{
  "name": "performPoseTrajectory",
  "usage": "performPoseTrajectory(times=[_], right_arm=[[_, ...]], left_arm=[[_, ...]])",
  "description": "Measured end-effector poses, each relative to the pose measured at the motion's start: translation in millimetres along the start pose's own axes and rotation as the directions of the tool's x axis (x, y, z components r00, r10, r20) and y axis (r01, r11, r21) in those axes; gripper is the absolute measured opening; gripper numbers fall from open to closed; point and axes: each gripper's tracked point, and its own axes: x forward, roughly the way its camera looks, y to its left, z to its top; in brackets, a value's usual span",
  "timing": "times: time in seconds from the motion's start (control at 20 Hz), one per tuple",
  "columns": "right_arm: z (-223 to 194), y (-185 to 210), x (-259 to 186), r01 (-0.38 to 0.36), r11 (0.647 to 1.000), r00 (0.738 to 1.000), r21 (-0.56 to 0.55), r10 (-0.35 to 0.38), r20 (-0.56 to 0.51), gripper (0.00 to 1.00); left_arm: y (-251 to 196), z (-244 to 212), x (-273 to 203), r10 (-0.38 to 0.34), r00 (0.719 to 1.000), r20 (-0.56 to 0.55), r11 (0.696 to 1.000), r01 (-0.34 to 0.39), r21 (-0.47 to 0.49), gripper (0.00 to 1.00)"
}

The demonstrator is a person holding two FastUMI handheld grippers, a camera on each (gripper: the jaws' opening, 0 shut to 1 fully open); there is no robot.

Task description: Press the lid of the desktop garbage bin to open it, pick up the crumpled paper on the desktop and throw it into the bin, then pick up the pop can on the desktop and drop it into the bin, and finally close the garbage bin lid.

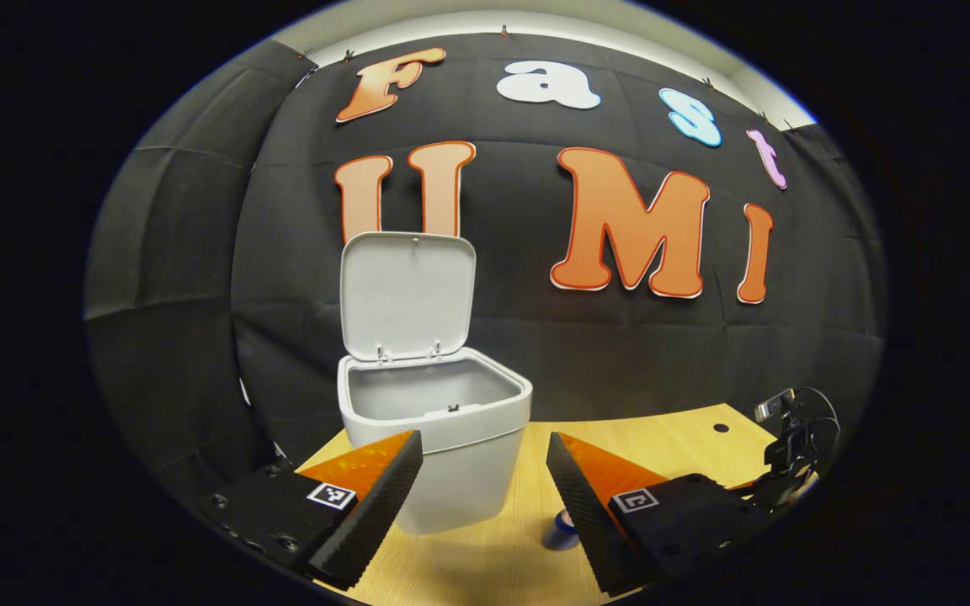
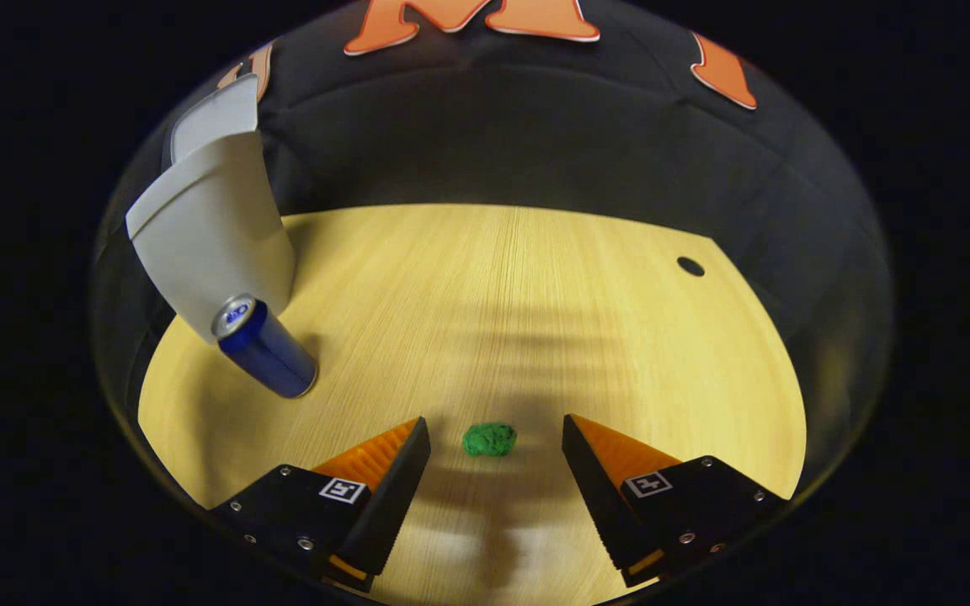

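Bin (image 1: 443, 421) stands with its lid (image 1: 407, 295) up, ready to receive. You hold your right gripper (image 2: 495, 459) wide open over the green paper ball (image 2: 489, 439) on the table (image 2: 535, 295), lined up for grasping; the can (image 2: 266, 347) waits beside the bin. Your left gripper (image 1: 485, 471) is wide open too, holding nothing.

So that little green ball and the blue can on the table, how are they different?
The crumpled paper is green, lumpy and low; the pop can is blue, smooth and a tall cylinder with a silvery top. The paper is the smaller of the two. The paper lies between the open fingers of the right gripper; the can stands off to the side, next to the garbage bin. Both rest on the wooden table.
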Motion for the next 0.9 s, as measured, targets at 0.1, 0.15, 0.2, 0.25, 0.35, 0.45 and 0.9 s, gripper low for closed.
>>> performPoseTrajectory(times=[0.1, 0.15, 0.2, 0.25, 0.35, 0.45, 0.9], right_arm=[[-0.1, -6.5, -4.6, -0.011, 0.999, 0.999, 0.03, 0.012, -0.046, 0.96], [-2.3, -7.2, -3.5, -0.011, 0.999, 0.998, 0.04, 0.013, -0.067, 0.96], [-1.7, -10.3, -3.5, 0.003, 0.999, 0.997, 0.04, 0.0, -0.072, 0.96], [-4.4, -12.6, -0.6, 0.015, 0.999, 0.997, 0.031, -0.012, -0.078, 0.95], [-8.1, -13.6, 1.8, 0.011, 1.0, 0.995, 0.029, -0.008, -0.098, 0.95], [-9.5, -9.8, 0.8, -0.014, 0.999, 0.992, 0.039, 0.019, -0.128, 0.95], [-5.0, -20.4, 7.8, -0.015, 0.999, 0.987, 0.052, 0.023, -0.161, 0.42]], left_arm=[[10.8, -10.1, 1.6, 0.017, 1.0, -0.024, 1.0, -0.017, -0.009, 0.94], [15.9, -14.8, 2.5, 0.025, 0.999, -0.036, 1.0, -0.026, -0.014, 0.94], [21.4, -17.8, 3.9, 0.032, 0.998, -0.046, 0.999, -0.033, -0.017, 0.94], [26.0, -20.5, 5.2, 0.039, 0.998, -0.053, 0.999, -0.04, -0.019, 0.94], [33.9, -24.8, 8.0, 0.053, 0.997, -0.064, 0.998, -0.054, -0.02, 0.94], [38.3, -26.9, 9.6, 0.06, 0.996, -0.071, 0.998, -0.061, -0.021, 0.95], [40.8, -26.5, 13.5, 0.058, 0.996, -0.074, 0.998, -0.059, -0.007, 0.95]])
